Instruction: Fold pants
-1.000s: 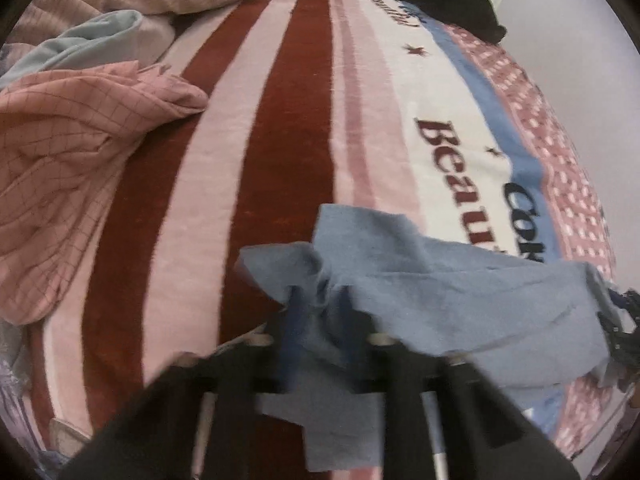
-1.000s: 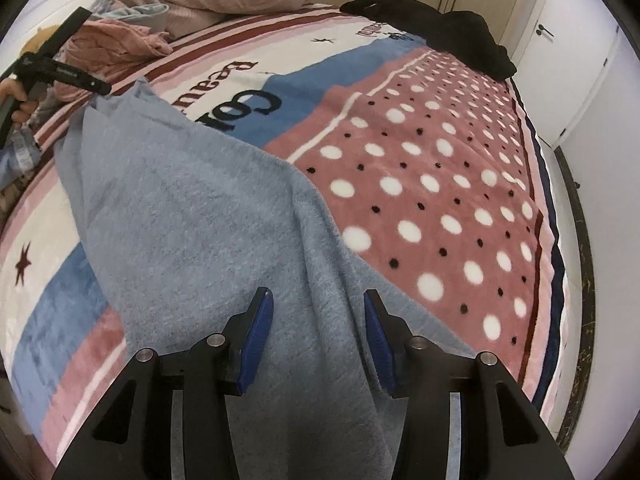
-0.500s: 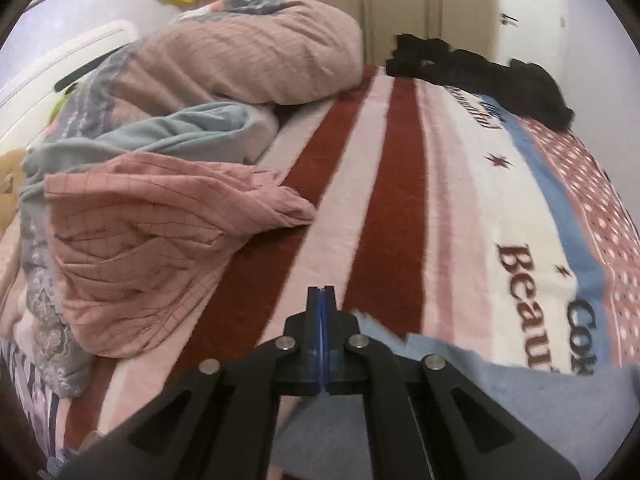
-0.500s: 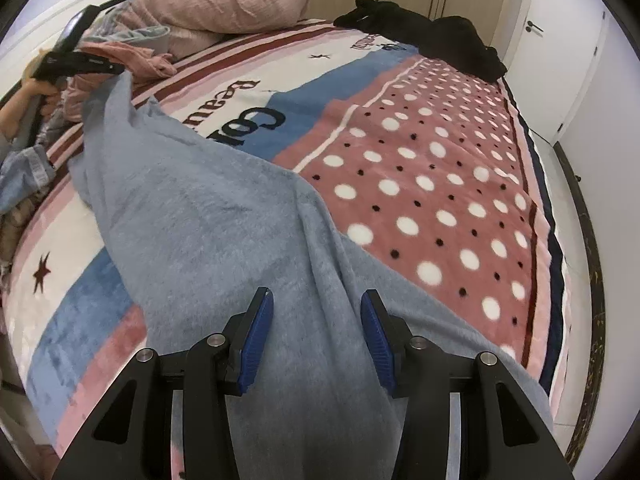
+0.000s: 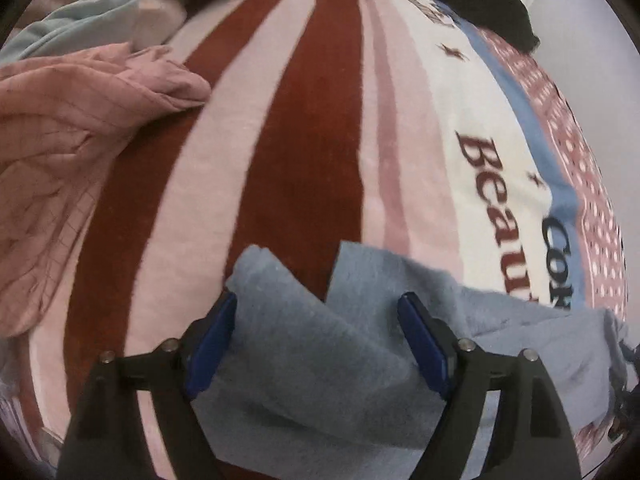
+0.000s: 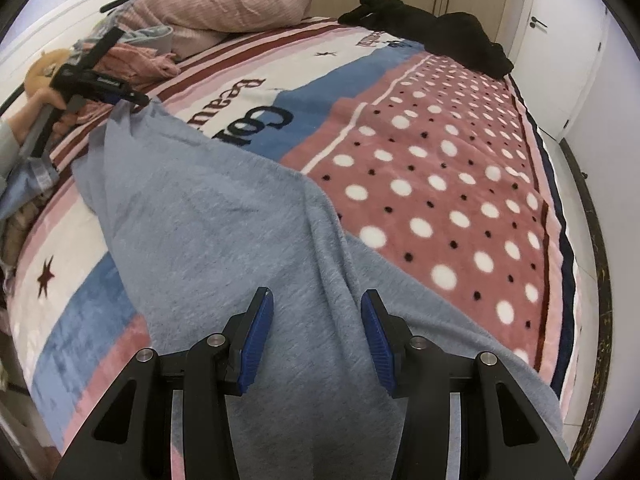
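Observation:
The blue-grey fleece pants (image 6: 208,220) lie stretched across the patterned bed blanket (image 6: 440,184). My left gripper (image 5: 318,320) hangs over their crumpled end (image 5: 520,340) on the red and pink stripes. Its jaws are opening, the cloth lies loose between the blue pads (image 5: 216,332), and nothing is pinched. The right wrist view shows that same left gripper (image 6: 138,100) at the far left, with a person's hand (image 6: 40,100) on it. My right gripper (image 6: 316,320) stands part open low over the near end of the pants, a cloth ridge running between its pads (image 6: 256,336).
A pink checked garment (image 5: 60,140) and a pale blue cloth (image 5: 80,20) are heaped left of the left gripper. A pink pillow (image 6: 220,4) and a black garment (image 6: 432,32) lie at the bed's far end. The bed edge and floor (image 6: 588,240) are at the right.
The left gripper, shut on the pants end before, has tipped down and opened; the cloth now rests loose on the blanket. The right gripper has kept still.

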Demonstrator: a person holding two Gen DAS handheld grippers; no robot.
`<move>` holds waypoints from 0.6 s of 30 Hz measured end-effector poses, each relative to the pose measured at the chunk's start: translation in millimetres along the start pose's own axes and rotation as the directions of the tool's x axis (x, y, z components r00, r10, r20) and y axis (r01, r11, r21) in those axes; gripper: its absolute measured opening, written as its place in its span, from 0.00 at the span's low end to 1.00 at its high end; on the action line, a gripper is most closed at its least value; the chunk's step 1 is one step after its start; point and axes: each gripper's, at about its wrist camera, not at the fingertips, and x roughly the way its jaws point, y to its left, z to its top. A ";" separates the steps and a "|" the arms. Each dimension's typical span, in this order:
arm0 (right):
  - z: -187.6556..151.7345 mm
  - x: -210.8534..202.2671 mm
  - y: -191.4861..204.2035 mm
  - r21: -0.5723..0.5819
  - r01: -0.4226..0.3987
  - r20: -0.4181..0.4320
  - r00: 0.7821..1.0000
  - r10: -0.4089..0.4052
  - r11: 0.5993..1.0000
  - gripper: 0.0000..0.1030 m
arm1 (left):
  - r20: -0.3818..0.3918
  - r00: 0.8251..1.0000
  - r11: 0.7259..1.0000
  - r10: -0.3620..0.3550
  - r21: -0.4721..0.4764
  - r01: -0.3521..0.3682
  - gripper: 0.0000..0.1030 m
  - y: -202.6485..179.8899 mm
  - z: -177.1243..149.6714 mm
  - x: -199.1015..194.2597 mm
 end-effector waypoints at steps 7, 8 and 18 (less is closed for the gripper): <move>-5.7 0.9 -4.1 0.025 -0.016 0.003 1.000 0.016 1.000 0.40 | 0.024 0.998 0.995 -0.060 0.078 0.057 0.09 -15.5 -24.6 -27.6; -6.0 1.3 -4.1 0.028 -0.017 0.005 1.000 0.017 0.999 0.40 | 0.051 0.997 0.994 -0.054 0.093 0.049 0.08 -17.9 -29.1 -35.3; -12.0 -0.7 0.5 0.038 -0.026 0.019 1.000 0.025 0.999 0.40 | 0.330 0.944 0.998 0.018 0.049 -0.036 0.07 -19.8 -23.6 -97.2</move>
